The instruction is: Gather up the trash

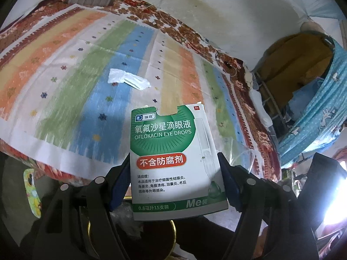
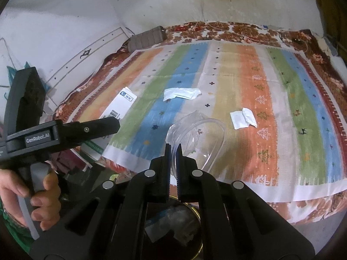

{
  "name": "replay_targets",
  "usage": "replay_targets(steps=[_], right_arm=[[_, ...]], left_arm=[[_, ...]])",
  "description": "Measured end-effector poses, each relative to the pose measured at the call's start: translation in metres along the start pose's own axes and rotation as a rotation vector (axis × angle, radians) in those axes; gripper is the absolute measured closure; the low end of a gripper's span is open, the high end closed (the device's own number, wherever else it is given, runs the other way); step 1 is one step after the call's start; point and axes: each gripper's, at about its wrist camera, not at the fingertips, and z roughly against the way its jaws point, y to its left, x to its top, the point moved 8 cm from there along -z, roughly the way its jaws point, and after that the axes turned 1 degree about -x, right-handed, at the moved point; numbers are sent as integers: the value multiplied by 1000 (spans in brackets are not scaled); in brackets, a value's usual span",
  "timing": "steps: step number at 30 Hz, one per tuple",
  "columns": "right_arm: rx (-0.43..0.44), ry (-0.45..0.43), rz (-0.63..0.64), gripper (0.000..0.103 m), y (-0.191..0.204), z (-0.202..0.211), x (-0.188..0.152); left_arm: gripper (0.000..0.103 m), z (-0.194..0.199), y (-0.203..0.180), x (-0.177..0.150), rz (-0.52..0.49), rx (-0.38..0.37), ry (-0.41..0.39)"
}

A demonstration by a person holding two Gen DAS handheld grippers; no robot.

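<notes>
A: Nearest first: left gripper (image 1: 174, 171) is tilting down over a gold-rimmed round bin (image 1: 173, 225), fingers spread wide and pinching a flat glossy cardboard eye-drops box (image 1: 173, 162) by its edges.

B: Right gripper (image 2: 172, 162)?

A: Also angling down, jaws pressed together, nipping a soft clear plastic bag (image 2: 190, 132) with a tube looping beside it. A hand (image 2: 32, 199) is gripping the left handle.

B: Further out?

A: Crumpled white wrappers (image 2: 181, 93) (image 2: 244, 118) lying apart on the striped woven cloth (image 2: 238, 75).
</notes>
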Motion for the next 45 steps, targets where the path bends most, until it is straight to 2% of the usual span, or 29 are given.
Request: replay_targets(steps=[6,11,24,29,36,45], right_arm=[[20,1,10,100,13,13,-27],[35,10,0,100,17,21,-52],[31,56,-54,100,17,22,-101],[42,85,-64,100,19,19,-117],[32,160,-73,99,19,2,-140],[17,274,-116,100,15,-23,-175]], left_arm=[[30,19,-3,-19,-32,-32,-7],[30,24,1,-43,-34,-44,20],[30,27,7,-91,-45,-39,75],[30,26,13,-105,-20,-34,94],[30,15,26,-125,4,39,146],[30,-9,55,-153,114,95,256]])
